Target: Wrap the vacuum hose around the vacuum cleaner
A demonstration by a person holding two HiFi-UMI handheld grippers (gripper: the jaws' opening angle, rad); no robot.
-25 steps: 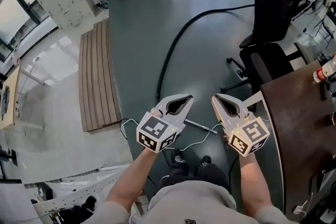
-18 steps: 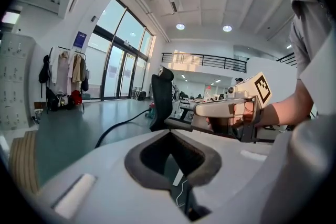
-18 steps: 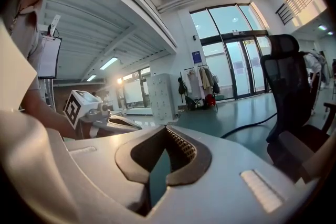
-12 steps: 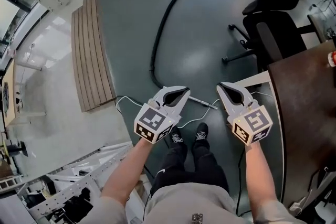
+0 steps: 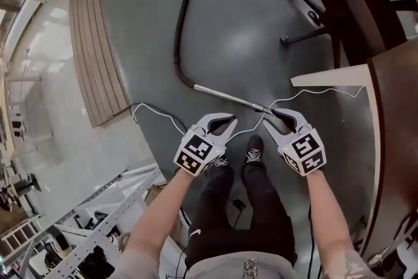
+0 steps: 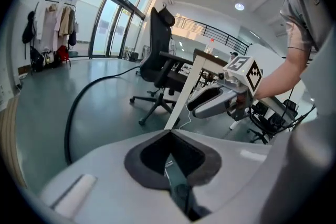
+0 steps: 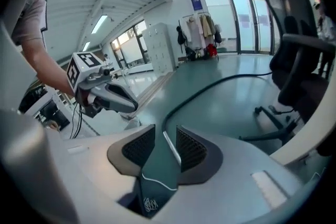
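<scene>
My arms reach forward and down. Left tool [image 6: 169, 132] is closed, empty. Right tool [image 7: 165, 129] has just been opening; metal tube [image 5: 225, 96] end at its tips, not gripped. Counter [image 5: 393, 108] edge at right, floor [image 5: 248, 23] ahead.

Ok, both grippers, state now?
Left gripper: shut, empty.
Right gripper: jaws just opened, apart, nothing gripped; vacuum tube shows through the gap.

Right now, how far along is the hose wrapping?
Done: nothing is wrapped; the hose lies stretched on the floor. In hand: the right gripper, jaws just opening, shows the metal wand between them, ungripped; the left gripper is shut, empty. Left: gripping and all wrapping.
</scene>
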